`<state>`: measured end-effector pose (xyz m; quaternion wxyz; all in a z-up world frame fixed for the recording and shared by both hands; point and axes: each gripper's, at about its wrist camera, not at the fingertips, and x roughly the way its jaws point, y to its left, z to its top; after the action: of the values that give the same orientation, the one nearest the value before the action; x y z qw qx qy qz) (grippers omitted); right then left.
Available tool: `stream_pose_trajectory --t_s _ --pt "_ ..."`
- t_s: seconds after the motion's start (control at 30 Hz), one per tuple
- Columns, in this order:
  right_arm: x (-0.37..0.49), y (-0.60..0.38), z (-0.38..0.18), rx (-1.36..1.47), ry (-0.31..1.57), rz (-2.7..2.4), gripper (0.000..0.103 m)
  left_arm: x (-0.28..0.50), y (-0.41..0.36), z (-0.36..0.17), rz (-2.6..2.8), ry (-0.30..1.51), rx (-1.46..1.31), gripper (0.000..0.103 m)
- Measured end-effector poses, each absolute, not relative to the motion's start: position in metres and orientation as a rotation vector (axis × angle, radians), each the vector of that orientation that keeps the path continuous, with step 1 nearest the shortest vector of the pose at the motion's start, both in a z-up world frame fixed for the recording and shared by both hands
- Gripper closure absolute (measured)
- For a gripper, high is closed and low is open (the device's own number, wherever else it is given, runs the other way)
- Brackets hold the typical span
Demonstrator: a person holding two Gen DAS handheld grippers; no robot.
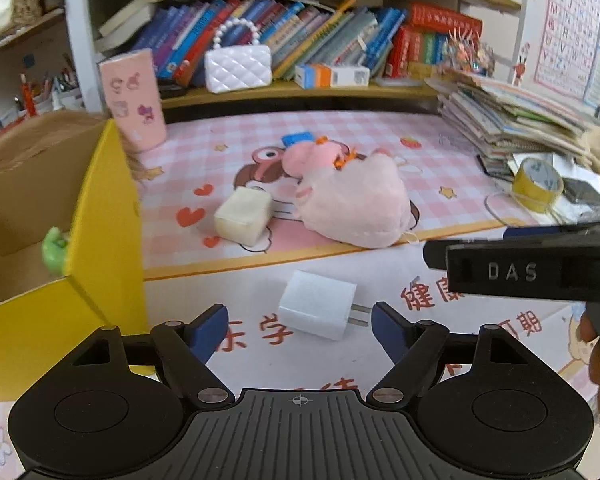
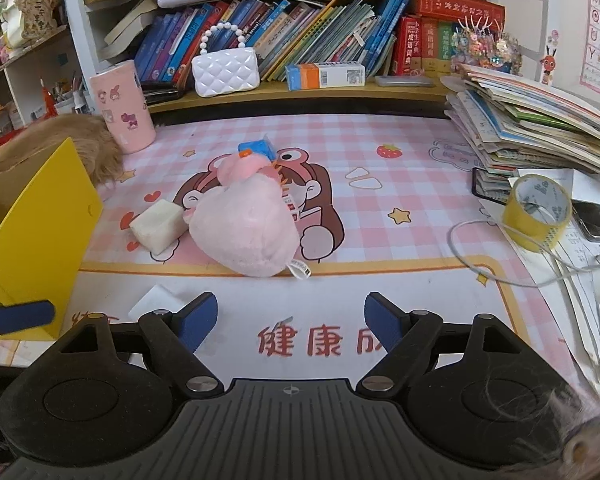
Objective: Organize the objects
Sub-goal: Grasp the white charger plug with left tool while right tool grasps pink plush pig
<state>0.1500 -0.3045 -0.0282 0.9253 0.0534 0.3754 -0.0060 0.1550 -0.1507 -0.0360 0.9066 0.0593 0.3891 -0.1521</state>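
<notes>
I see a desk under a pink checked mat (image 2: 400, 200), wooden bookshelf (image 2: 300, 92) along its back edge, alphabet poster (image 1: 568, 28) on right wall.

A charger (image 1: 318, 305) lies on the counter (image 1: 440, 344), nearest the camera. Behind it a plush toy (image 1: 352, 204) is laid on the mat (image 1: 440, 168), with a block (image 1: 243, 216) just to its left. A box (image 1: 104, 240) stands at the left, a cup (image 1: 134, 100) behind it. A tape roll (image 1: 537, 184) sits far right, before stacked books (image 1: 512, 120).
</notes>
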Motion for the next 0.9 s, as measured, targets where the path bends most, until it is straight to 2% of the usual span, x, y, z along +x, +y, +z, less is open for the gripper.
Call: stream_pose_trajectory --t_s 0.43,0.53,0.73,0.8,0.83,0.9 --pt "0.185 -0.315 -0.028 0.106 0.779 0.047 0.023 0.193 -0.174 -0.068 -0.325 0.89 0.154 0.022" --pt "0.196 -0.313 -0.03 0.109 0.788 0.083 0.016 0.2 -0.176 -0.072 -0.331 0.901 0.141 0.021" --pt "0.22 -0.304 -0.036 0.077 0.802 0.133 0.015 0.207 -0.18 -0.08 -0.337 0.928 0.139 0.023" --pt "0.227 -0.3 -0.038 0.059 0.796 0.15 0.015 0.207 -0.18 -0.082 -0.337 0.928 0.128 0.025" --pt "0.231 -0.298 -0.039 0.05 0.794 0.159 0.015 0.207 -0.18 -0.082 -0.34 0.923 0.128 0.032" --pt "0.237 -0.296 -0.041 0.033 0.792 0.168 0.015 0.206 -0.181 -0.081 -0.349 0.917 0.134 0.033"
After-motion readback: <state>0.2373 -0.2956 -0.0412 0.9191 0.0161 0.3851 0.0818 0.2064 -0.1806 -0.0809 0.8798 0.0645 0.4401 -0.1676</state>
